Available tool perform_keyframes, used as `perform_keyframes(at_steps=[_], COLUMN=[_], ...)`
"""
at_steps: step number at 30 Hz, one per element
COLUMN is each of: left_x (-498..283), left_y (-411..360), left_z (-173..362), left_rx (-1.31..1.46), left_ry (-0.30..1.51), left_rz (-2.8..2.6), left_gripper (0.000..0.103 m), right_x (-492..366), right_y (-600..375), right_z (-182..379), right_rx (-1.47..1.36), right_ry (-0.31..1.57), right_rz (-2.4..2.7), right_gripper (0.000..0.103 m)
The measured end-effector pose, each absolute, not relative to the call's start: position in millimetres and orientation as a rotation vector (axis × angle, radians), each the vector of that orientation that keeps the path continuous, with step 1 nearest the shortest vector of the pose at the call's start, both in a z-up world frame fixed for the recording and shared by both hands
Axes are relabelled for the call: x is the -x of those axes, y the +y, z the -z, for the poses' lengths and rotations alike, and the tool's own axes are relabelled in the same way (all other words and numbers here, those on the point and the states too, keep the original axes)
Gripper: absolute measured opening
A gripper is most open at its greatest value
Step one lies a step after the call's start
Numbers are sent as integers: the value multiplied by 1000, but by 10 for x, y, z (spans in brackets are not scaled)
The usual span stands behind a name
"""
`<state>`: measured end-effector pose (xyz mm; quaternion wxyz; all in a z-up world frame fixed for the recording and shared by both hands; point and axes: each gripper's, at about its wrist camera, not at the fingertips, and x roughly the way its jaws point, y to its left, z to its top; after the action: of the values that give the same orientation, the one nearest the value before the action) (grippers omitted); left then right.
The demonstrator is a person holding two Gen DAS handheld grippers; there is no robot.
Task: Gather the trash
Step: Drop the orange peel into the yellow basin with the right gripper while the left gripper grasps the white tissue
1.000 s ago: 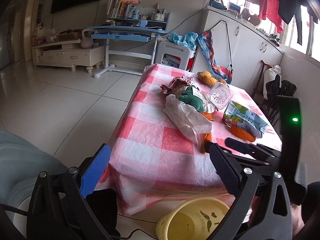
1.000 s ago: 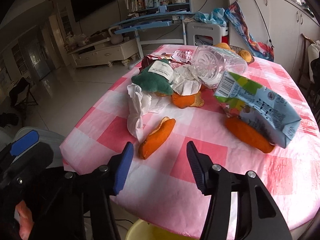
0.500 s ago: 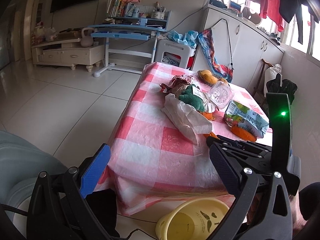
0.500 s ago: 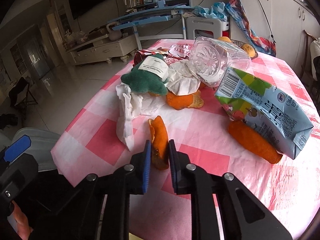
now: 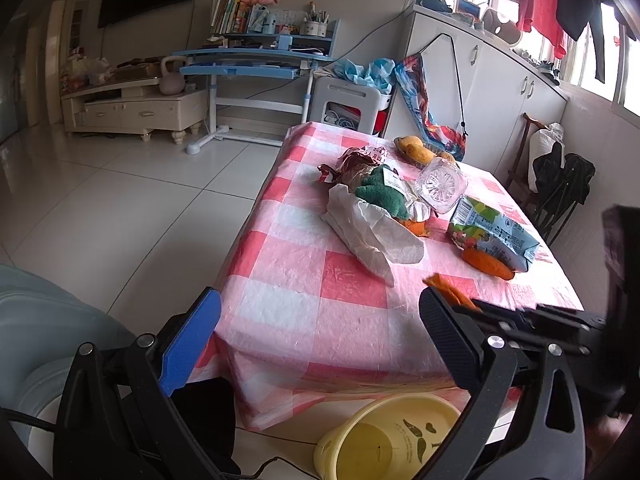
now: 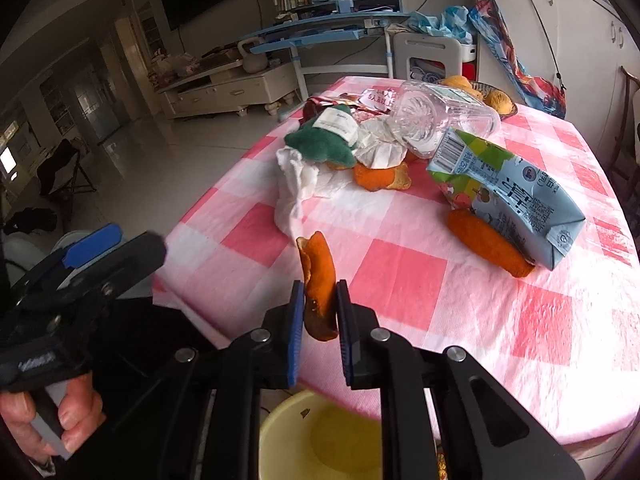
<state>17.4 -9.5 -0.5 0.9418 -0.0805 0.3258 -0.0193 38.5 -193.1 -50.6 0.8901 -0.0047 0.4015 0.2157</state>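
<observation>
The step in hand is the carrying-off of one piece of trash: the right tool (image 6: 318,312) is clamped on a curl of orange peel (image 6: 316,280), its blue pads pressing the peel from either side, having just closed on it. The peel stands nearly upright between the pads, its upper end poking out above them and its lower end hanging just below, and it looks clear of the pink checked table (image 6: 400,280), near the table's front edge. Directly beneath, at the bottom of the right wrist view, sits the yellow bucket (image 6: 320,440) on the floor (the likely place for the trash, though that is a judgement from where it stands). The next move, as I read it, calls for bringing the peel back over the table's edge until it hangs above the bucket's mouth, then parting the pads to let it fall; the grip is on a thin, curled thing, so a tilt could let it slip early. The left tool (image 5: 320,336) stands wide apart and holds nothing, poised off the table's near corner with the bucket (image 5: 384,440) below it. More trash waits further back on the table: a crumpled white paper (image 6: 296,184), another piece of peel (image 6: 380,176), a green plush thing (image 6: 324,144), a clear plastic bottle (image 6: 440,116) lying on its side, and a blue snack bag (image 6: 508,196) resting on top of an orange scrap (image 6: 486,242).
</observation>
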Motion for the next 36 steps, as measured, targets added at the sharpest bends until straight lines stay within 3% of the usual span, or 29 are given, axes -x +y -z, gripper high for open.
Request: perform_keyframes(at_steps=[8,17,20,24,26,29,30,32,36], left_x=[-295,-775,-1007,-1318,-1454,-1597,-1636,-1665,-1656], left_y=[-48,-288,-413,-496,-536,-556,-571,-610,-608], left_z=[-9,-48,15,169,250,348,379,402,381], left_rx=[197,162,131,102,81,70,69,42,45], left_ry=[679,728,756,813,841,878,890,880,881], left_rz=[37,91,83,34,12,15,24,36,76], left_gripper=[96,96,96,96,94,80,69,58,18], right_x=[225,328,308,290,246,219,199,167,167], right_y=[-2002,-2022,-2049,-2142,-2179,-2159,-2147,-2142,-2119], right_z=[632,991,1031,955,918,885,882,873,825], right_rx=[129,131,106,72,84,135,154,195,267], right_ry=[909,1052,1047,974,942,903,898,892,864], right_rz=[-505,-515,-516,-479,-436,-360,-336,-289,-224], right_gripper=[17,19,33,42,54,67,69,79,87])
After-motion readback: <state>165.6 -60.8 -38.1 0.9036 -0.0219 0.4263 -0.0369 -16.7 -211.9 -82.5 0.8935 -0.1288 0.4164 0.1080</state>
